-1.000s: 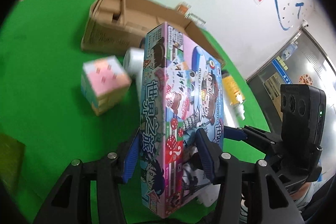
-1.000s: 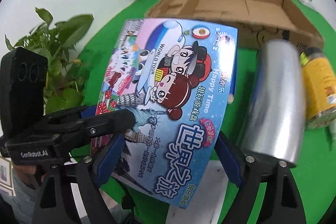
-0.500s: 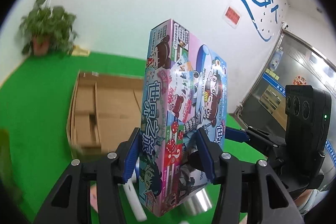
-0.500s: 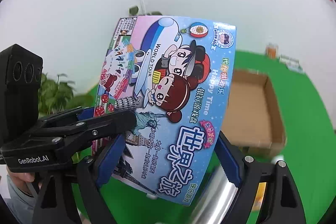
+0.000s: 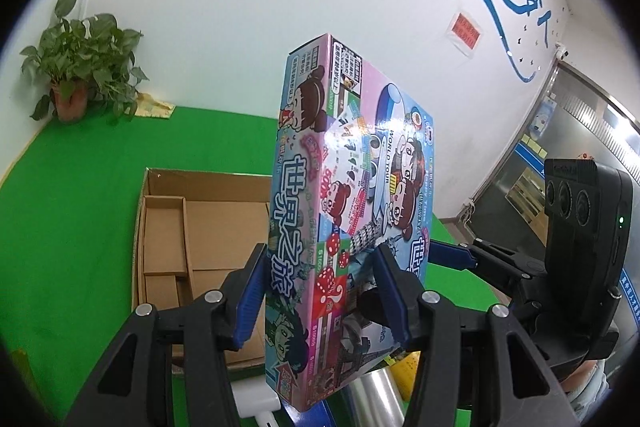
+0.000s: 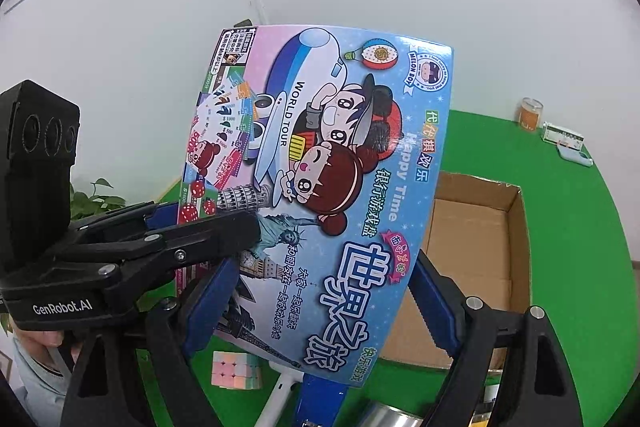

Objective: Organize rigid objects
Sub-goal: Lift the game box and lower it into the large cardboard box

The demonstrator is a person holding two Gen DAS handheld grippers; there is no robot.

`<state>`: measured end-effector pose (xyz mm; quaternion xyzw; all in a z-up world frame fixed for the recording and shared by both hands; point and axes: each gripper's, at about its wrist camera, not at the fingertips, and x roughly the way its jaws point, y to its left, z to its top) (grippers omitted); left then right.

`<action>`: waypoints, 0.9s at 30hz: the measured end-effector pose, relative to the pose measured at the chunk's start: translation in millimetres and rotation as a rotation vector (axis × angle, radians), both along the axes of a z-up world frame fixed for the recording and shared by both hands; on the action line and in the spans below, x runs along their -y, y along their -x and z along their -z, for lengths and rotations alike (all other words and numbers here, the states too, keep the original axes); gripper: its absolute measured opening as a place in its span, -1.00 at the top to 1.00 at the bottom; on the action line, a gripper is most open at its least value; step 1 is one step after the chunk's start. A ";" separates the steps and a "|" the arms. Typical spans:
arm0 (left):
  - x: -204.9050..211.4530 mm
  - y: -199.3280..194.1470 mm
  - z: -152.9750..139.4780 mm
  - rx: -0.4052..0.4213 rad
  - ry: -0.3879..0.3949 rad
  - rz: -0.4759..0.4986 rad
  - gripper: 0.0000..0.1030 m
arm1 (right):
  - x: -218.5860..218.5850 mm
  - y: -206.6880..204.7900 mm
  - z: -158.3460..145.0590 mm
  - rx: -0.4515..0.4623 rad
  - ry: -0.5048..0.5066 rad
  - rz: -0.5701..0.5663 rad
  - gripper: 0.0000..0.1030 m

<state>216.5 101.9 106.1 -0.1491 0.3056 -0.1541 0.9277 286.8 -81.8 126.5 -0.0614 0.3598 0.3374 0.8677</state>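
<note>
2 grippers share 1 load: my left gripper [image 5: 320,291] pinches the game box [image 5: 352,195] across its thin depth, and my right gripper [image 6: 320,311] clamps its broad face edge to edge. The box hangs in the air above the open cardboard carton [image 5: 208,227]. I judge it light, stiff and glossy, so likely to slip; gripping low near the corners with both tools seems wise. My left view shows the carton's dividers and a potted plant [image 5: 80,75]. Only my right view shows the pastel cube [image 6: 236,373] on the green mat [image 6: 580,227].
</note>
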 end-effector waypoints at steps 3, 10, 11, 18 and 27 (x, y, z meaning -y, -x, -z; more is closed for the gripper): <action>-3.3 -12.9 11.0 -0.032 0.007 -0.006 0.00 | -7.2 -3.9 8.5 -0.034 0.011 -0.006 -0.62; -14.6 -46.5 42.8 -0.114 0.012 -0.024 0.00 | -29.3 -45.1 46.5 -0.122 0.020 -0.015 -0.61; -15.8 -51.5 48.7 -0.128 0.013 -0.026 0.00 | -32.7 -54.0 55.3 -0.141 0.024 -0.016 -0.61; -19.1 -82.7 95.8 -0.241 0.011 -0.032 0.00 | -44.7 -95.4 110.0 -0.266 0.067 -0.037 -0.61; -17.3 -97.7 157.0 -0.407 -0.080 -0.083 0.00 | -65.6 -127.5 197.4 -0.471 0.100 -0.081 -0.59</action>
